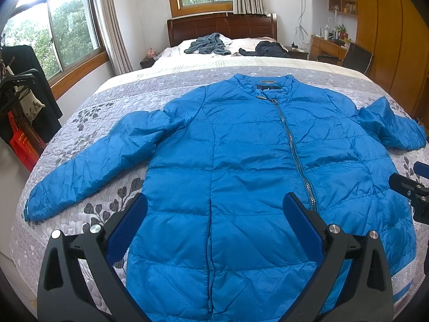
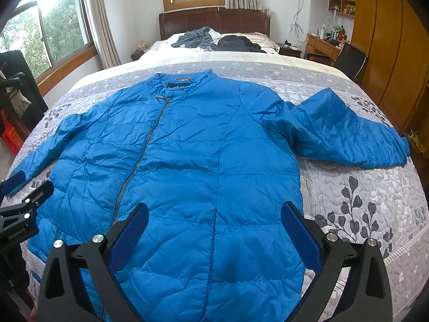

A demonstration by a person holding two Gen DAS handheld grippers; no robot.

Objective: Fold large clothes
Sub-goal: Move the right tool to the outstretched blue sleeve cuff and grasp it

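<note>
Lying flat on the bed's grey flowered quilt (image 1: 112, 99) is a big blue puffy jacket (image 1: 241, 161), front side up. Its long way runs from the cameras toward the wooden headboard (image 1: 222, 25). The collar (image 1: 268, 81) points at the headboard and the bottom hem is the end farthest from it. A zipper (image 1: 292, 147) runs slanted down the front and is closed.

One sleeve (image 1: 88, 161) lies stretched out straight, away from the jacket body, and its cuff comes close to the quilt's edge. The other sleeve (image 2: 346, 131) sticks out on the other side, bunched and a bit raised, with its cuff also close to the quilt's edge.

Bare quilt lies between the collar and the headboard end, and there is some bare quilt beside each sleeve. Two dark piles of clothes (image 2: 214, 40) sit up by the headboard, well apart from the jacket.

The left gripper (image 1: 214, 222) hangs over the lower part of the jacket with its jaws wide apart, holding nothing. The right gripper (image 2: 214, 225) hangs over the lower part too, jaws wide apart and holding nothing.
</note>
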